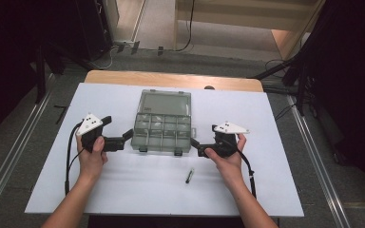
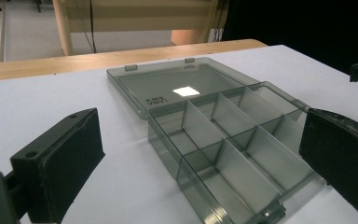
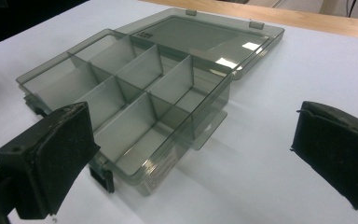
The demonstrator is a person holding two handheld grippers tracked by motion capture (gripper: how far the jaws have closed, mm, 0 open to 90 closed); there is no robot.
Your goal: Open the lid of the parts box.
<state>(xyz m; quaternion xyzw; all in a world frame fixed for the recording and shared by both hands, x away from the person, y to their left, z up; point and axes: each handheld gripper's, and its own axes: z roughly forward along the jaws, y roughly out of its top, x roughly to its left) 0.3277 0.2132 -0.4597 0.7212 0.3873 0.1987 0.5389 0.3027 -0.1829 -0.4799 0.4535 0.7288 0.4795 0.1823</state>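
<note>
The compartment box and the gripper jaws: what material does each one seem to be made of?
The compartment box looks like smoky grey translucent plastic with a glossy finish: the table shows through its walls and the open lid reflects a bright light patch. The jaws of the left gripper look like matte black moulded plastic, probably faced with rubber or foam pads; their edges are slightly rough.

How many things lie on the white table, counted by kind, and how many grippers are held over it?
Compartment box, lid open: 1
Small dark pen-like stick: 1
Grippers, left gripper and right gripper, both open: 2
Total: 4
</note>
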